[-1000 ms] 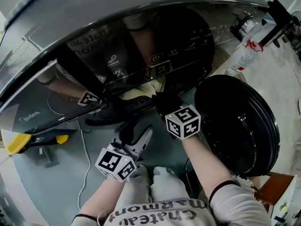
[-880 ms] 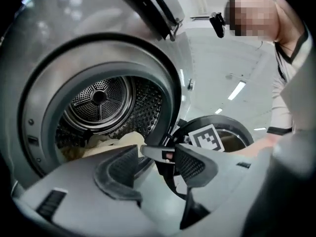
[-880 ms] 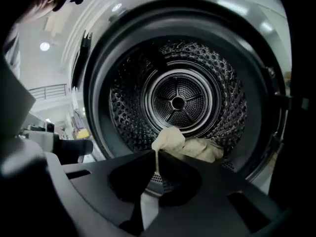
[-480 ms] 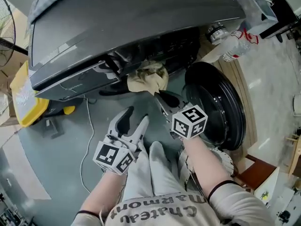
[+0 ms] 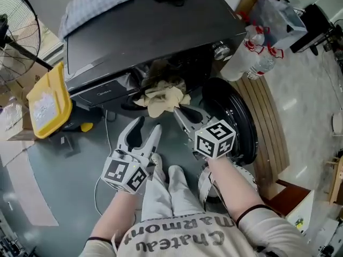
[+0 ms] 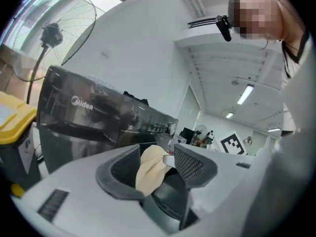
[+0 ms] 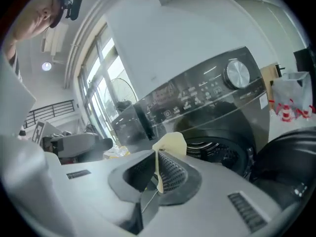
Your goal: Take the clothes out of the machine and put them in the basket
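Note:
A cream cloth (image 5: pixel 161 98) hangs in front of the dark washing machine (image 5: pixel 134 36), just outside its drum opening. My right gripper (image 5: pixel 177 110) is shut on the cloth's edge; in the right gripper view the cloth (image 7: pixel 170 143) sticks up from between the closed jaws (image 7: pixel 158 154). My left gripper (image 5: pixel 148 124) is open and holds nothing, a little below and left of the cloth. In the left gripper view the cloth (image 6: pixel 150 169) shows beyond the spread jaws (image 6: pixel 158 159), apart from them. The round black door (image 5: pixel 236 122) stands open to the right.
A yellow bin (image 5: pixel 48 98) and a fan (image 5: pixel 16 31) stand to the left of the machine. A folded checked cloth (image 5: pixel 94 4) lies on its top. Water bottles (image 5: pixel 252 58) and wooden boards (image 5: pixel 273 122) are at the right. A white mesh rim (image 5: pixel 206 183) shows under my right arm.
Both grippers have risen and drawn back from the drum opening. The cream cloth has come out of the machine with the right gripper. The left gripper has stayed open.

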`<state>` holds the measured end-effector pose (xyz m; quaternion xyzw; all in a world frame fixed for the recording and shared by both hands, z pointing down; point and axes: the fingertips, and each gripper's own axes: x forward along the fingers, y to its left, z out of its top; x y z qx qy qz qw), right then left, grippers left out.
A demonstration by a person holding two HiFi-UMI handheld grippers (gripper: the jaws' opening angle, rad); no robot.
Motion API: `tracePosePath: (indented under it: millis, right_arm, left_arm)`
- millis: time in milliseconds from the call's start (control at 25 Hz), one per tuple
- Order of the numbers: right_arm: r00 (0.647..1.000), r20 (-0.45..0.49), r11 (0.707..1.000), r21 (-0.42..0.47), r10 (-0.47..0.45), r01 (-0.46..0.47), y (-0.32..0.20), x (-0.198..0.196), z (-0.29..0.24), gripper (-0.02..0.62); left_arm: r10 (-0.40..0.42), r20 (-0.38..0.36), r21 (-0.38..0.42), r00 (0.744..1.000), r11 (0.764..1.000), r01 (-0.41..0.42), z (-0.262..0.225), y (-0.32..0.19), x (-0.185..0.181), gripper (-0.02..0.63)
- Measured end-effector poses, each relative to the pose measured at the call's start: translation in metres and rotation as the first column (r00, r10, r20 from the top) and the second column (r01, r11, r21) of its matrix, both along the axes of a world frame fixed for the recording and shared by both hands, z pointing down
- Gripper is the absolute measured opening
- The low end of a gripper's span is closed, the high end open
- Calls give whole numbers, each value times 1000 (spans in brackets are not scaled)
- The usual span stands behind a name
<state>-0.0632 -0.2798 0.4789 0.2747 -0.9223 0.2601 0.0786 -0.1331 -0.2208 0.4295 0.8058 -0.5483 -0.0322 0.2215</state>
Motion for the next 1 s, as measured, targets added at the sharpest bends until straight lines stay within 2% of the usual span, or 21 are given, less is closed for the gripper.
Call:
tracePosePath:
  millis: [80,160,320,440,640,840,1000]
  right_arm:
    - [1000,24,1000,-3,-8,8,7,3,-23,40]
    - [999,44,1000,5,-6,6,13,6,-47,40]
    - [998,56,999,52,-1,-2,26,14,-93,40]
    - [997,82,997,75,8,-15,35,13,-129,40]
    - [989,134,989,121,69,-86,50,7,-188,40]
    - [963,202,959,183,180,-217,63,6,-245,40]
    - [938,225,917,243,264,-316,74,8,-286,40]
  left_arm:
    - [-28,-1,13,1000,1000,28,-20,5,-5,185]
    - [-35,-4,31,999,999,35,-40,10,-7,181]
    - [-5,23,65,1000,998,4,-77,19,-8,183]
    - [6,17,85,1000,996,-7,-100,21,-15,183]
    - [81,12,125,997,989,-82,-141,25,-22,181]
    - [155,56,139,986,977,-162,-176,33,-36,181]
    - [198,68,124,978,971,-205,-191,31,-48,178]
